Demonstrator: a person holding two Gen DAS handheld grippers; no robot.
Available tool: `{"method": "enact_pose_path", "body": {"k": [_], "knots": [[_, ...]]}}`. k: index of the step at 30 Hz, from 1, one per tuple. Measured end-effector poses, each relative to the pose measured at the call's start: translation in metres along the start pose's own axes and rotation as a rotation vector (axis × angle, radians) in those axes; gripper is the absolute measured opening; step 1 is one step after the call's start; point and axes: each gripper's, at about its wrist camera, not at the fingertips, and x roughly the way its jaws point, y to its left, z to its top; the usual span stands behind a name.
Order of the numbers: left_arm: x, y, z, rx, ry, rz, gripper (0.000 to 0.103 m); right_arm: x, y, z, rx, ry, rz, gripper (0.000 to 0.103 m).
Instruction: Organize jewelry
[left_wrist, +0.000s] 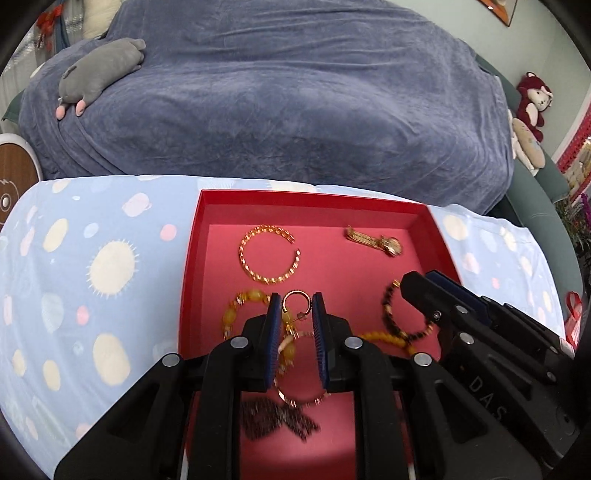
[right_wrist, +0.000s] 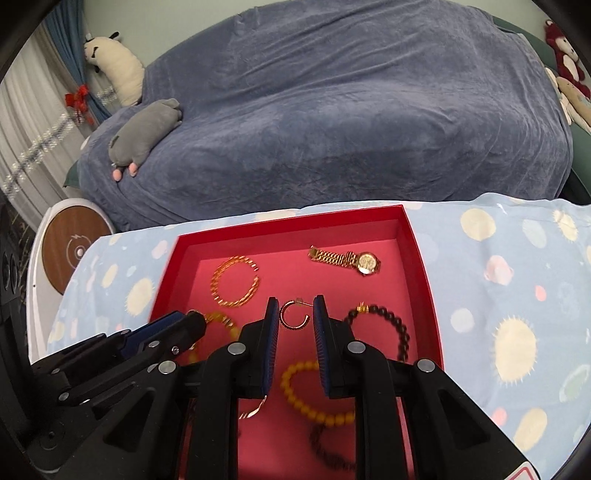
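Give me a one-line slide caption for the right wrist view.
Right gripper open over a small hoop earring in a red tray of bracelets and a gold watch.

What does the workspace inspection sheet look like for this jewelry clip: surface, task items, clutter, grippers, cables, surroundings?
Surface: table under a light blue cloth with sun and planet print.
Job's things: open red tray holding a gold watch, gold chain bracelet, small hoop earring, dark bead bracelet, yellow bead bracelet and amber bead bracelet.
Clutter: nothing seen outside the tray.
Grippers: left gripper and right gripper both open over the tray, gripping nothing.
Cables: nothing seen.
Surroundings: sofa under a blue-grey blanket, grey plush toy, red plush toy.
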Motion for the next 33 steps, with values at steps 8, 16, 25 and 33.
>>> {"method": "enact_pose_path", "body": {"k": [8, 16, 25, 33], "knots": [[0.031, 0.010, 0.009, -0.017, 0.030, 0.013, 0.017, 0.033, -0.004, 0.007, 0.005, 0.027, 0.001, 0.018], [0.039, 0.013, 0.009, -0.017, 0.037, 0.035, 0.024, 0.039, -0.004, 0.006, 0.004, 0.032, -0.002, 0.022], [0.021, 0.010, 0.004, -0.015, 0.019, 0.064, 0.036, 0.015, -0.001, 0.000, -0.003, 0.029, -0.031, 0.031], [-0.026, 0.000, -0.017, 0.004, -0.010, 0.066, 0.043, -0.039, 0.004, -0.023, -0.017, -0.003, -0.064, 0.033]]}}
